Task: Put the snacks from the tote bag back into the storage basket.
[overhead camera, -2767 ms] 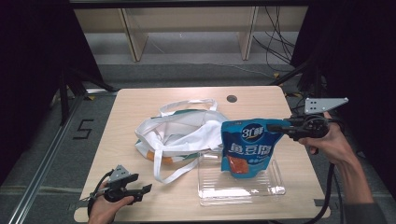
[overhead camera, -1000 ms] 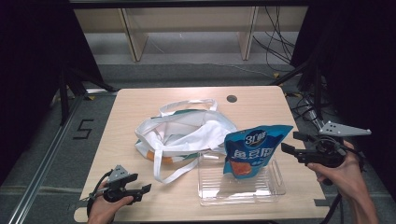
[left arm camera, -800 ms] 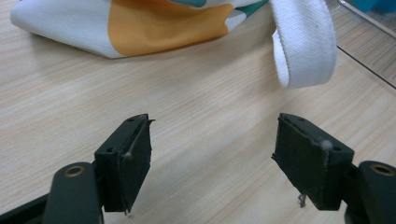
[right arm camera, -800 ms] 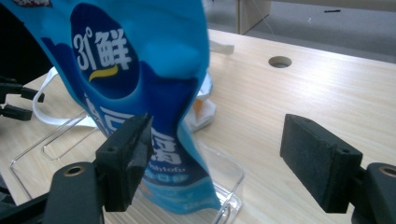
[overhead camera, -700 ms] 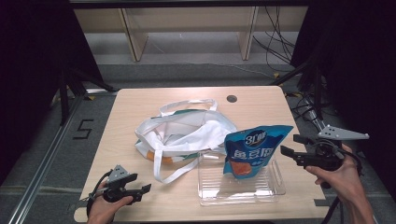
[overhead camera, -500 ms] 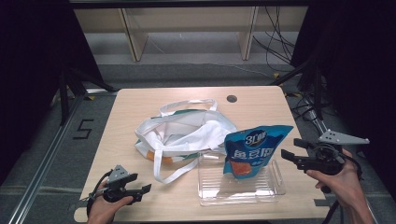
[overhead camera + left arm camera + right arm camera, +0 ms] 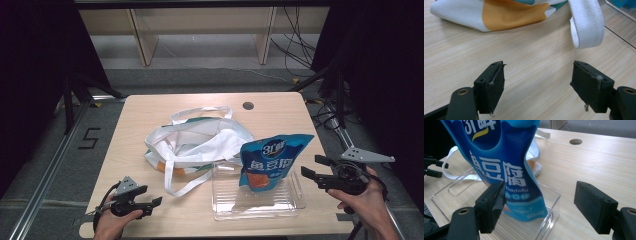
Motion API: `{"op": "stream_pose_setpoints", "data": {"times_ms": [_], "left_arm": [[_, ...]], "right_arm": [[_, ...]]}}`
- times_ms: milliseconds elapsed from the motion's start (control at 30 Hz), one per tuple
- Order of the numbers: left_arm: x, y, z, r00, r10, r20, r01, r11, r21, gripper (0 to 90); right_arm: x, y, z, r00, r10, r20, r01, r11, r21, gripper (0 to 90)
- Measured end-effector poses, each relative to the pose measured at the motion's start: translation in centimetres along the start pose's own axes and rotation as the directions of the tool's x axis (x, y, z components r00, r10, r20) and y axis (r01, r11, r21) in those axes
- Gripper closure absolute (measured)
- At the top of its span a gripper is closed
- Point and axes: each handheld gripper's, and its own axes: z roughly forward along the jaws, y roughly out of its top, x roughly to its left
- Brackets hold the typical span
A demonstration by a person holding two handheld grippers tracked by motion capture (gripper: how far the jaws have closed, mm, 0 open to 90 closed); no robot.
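Wooden table (image 7: 280,120): blue pouch (image 7: 272,161) upright in clear tray (image 7: 260,202), top leaning right.

One blue snack pouch (image 7: 272,161), one clear plastic tray (image 7: 256,201), one white tote bag (image 7: 192,145), two grippers: left (image 7: 152,202), right (image 7: 309,167).

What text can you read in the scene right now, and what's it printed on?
"31鲜" – top of the blue pouch.
"鱼豆腐" – large white characters on the pouch front.
"Fishtofu" – small line beneath, partly hidden by the right tool.
Small print near the pouch bottom: too blurred.
"5" – floor marking.
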Motion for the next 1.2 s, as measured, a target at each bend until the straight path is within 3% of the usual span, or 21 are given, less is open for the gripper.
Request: {"op": "stream_pose_setpoints", "data": {"times_ms": [33, 67, 100, 167, 300, 333, 367, 400, 433, 467, 500, 533, 567, 667, 833, 900, 1000, 1033, 1067, 1100, 1200], "left_arm": [[0.0, 0.1, 0.0, 1.0, 0.0, 0.0, 0.0, 1.0, 0.001, 25.2], [-0.1, 0.1, 0.1, 1.0, 0.002, -0.003, -0.002, 1.0, -0.006, 25.0], [0.0, 0.1, 0.0, 0.9998, 0.021, -0.003, -0.021, 0.9997, 0.011, 24.9], [0.1, 0.1, -0.1, 0.9992, 0.04, 0.006, -0.04, 0.9987, 0.032, 24.8], [0.0, 0.1, -0.2, 0.9998, 0.02, 0.0, -0.02, 0.9994, 0.028, 24.3], [0.1, 0.1, -0.2, 0.9997, 0.022, 0.002, -0.023, 0.9993, 0.029, 24.1], [0.1, 0.1, -0.2, 0.9994, 0.033, -0.006, -0.033, 0.9992, 0.024, 24.0], [0.1, 0.1, -0.2, 0.9992, 0.04, -0.006, -0.04, 0.9985, 0.038, 22.8], [-0.2, 0.1, 0.0, 0.9999, 0.01, -0.008, -0.01, 0.9999, 0.011, 21.4], [-0.1, 0.1, 0.0, 0.9995, 0.032, -0.006, -0.032, 0.9994, 0.015, 21.6], [0.0, 0.1, -0.1, 0.9989, 0.048, -0.002, -0.048, 0.9984, 0.032, 21.6], [-0.1, 0.2, -0.1, 0.9992, 0.041, -0.003, -0.041, 0.9984, 0.04, 21.7], [-0.1, 0.2, -0.1, 0.9989, 0.048, -0.004, -0.047, 0.998, 0.042, 21.6], [0.0, 0.1, -0.1, 0.9988, 0.049, -0.003, -0.048, 0.9984, 0.028, 21.6], [-0.1, 0.2, -0.1, 0.9992, 0.041, -0.007, -0.04, 0.9986, 0.034, 21.6], [-0.1, 0.2, -0.2, 0.9987, 0.051, -0.007, -0.051, 0.9978, 0.042, 21.6], [-0.2, 0.0, 0.0, 0.9996, 0.022, -0.018, -0.021, 0.9996, 0.016, 21.6], [-0.1, 0.1, -0.1, 0.9991, 0.035, -0.024, -0.035, 0.9992, 0.021, 21.6], [-0.1, 0.1, -0.2, 0.9989, 0.043, -0.015, -0.043, 0.9986, 0.032, 21.6], [0.0, 0.1, -0.2, 0.9986, 0.051, -0.015, -0.05, 0.998, 0.038, 21.5], [-0.2, 0.1, -0.1, 0.9992, 0.034, -0.02, -0.033, 0.9993, 0.018, 21.5]], "right_arm": [[0.2, -0.1, -0.1, 0.9996, 0.025, -0.014, -0.025, 1.0, 0.001, 26.2], [0.2, -0.2, -0.4, 0.9996, 0.029, 0.005, -0.029, 1.0, 0.011, 26.1], [0.0, -0.3, -0.5, 1.0, 0.006, 0.002, -0.006, 1.0, -0.003, 26.0], [0.0, -0.4, -0.5, 0.9998, 0.018, -0.001, -0.018, 1.0, -0.007, 25.8], [0.3, -0.9, -0.7, 0.9993, 0.035, 0.016, -0.035, 0.999, 0.005, 25.3], [0.2, -1.1, -0.6, 0.9997, 0.015, 0.016, -0.015, 1.0, -0.003, 24.9], [0.5, -1.2, -0.5, 0.9987, 0.05, 0.013, -0.05, 0.999, -0.003, 25.0], [0.5, -1.4, -0.4, 0.9997, 0.016, 0.017, -0.016, 1.0, -0.01, 25.0], [0.7, -1.5, -0.4, 0.9996, 0.025, 0.009, -0.025, 1.0, 0.001, 25.0], [1.1, -1.7, -0.4, 0.9987, 0.05, 0.014, -0.05, 0.999, 0.005, 25.0], [1.0, -1.8, -0.3, 0.9996, 0.022, 0.018, -0.022, 1.0, -0.003, 25.0], [1.3, -2.0, -0.3, 0.9987, 0.049, 0.01, -0.049, 0.999, -0.005, 25.0], [1.2, -2.1, -0.3, 0.9996, 0.016, 0.024, -0.016, 1.0, -0.001, 25.0], [1.9, -2.6, -0.4, 0.998, 0.05, 0.039, -0.051, 0.999, 0.01, 24.9], [2.5, -3.8, -1.0, 0.9978, 0.032, 0.058, -0.032, 0.999, 0.0, 24.9], [3.1, -4.3, -1.2, 0.9959, 0.07, 0.057, -0.071, 0.997, 0.004, 25.0], [3.8, -5.2, -1.2, 0.9948, 0.078, 0.066, -0.078, 0.997, 0.005, 24.7], [4.0, -5.4, -1.3, 0.9943, 0.079, 0.071, -0.08, 0.997, 0.013, 24.2], [3.8, -5.7, -1.2, 0.9965, 0.042, 0.073, -0.042, 0.999, 0.003, 23.9], [4.2, -5.8, -1.4, 0.9947, 0.068, 0.077, -0.069, 0.997, 0.018, 23.8], [4.5, -6.5, -1.5, 0.9936, 0.048, 0.102, -0.051, 0.998, 0.021, 23.3]]}}
